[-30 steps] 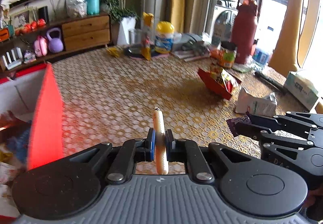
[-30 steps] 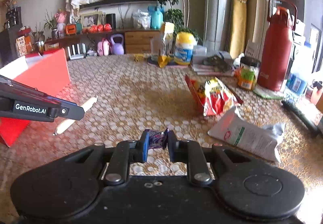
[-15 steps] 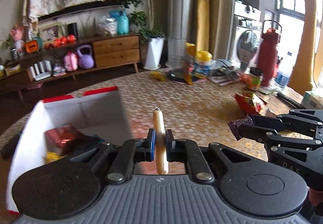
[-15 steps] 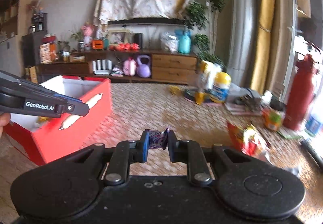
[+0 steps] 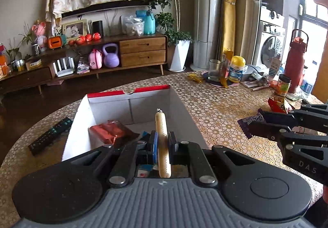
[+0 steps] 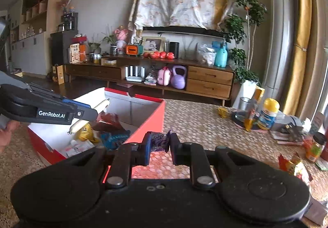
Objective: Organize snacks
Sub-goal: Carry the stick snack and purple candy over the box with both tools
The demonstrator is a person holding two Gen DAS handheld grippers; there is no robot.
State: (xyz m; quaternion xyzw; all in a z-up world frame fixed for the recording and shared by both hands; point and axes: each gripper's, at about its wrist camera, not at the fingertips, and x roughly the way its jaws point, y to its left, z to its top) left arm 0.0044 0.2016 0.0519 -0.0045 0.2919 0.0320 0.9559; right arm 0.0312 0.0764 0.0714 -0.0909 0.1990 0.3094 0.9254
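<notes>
My left gripper (image 5: 163,141) is shut on a pale sausage stick (image 5: 162,137) and holds it over the open red box (image 5: 176,94). The box holds several snack packets, one of them red (image 5: 111,130). My right gripper (image 6: 159,143) is shut on a purple candy wrapper (image 6: 158,141), above the table just right of the box's red wall (image 6: 155,117). The left gripper (image 6: 82,114) with the sausage stick (image 6: 100,105) shows in the right wrist view, over the box. The right gripper's fingers (image 5: 276,123) with the purple wrapper (image 5: 250,122) show in the left wrist view.
A black remote (image 5: 50,135) lies left of the box. A red snack bag (image 5: 279,103) lies at the right. A glass (image 5: 214,70), a yellow-lidded tub (image 5: 236,69), a jar (image 5: 284,85) and a red flask (image 5: 295,65) stand at the table's far side.
Both grippers have swung left from the middle of the table to the red box. The sausage stick now hangs over the box's inside; the purple wrapper is just beside the box wall.
</notes>
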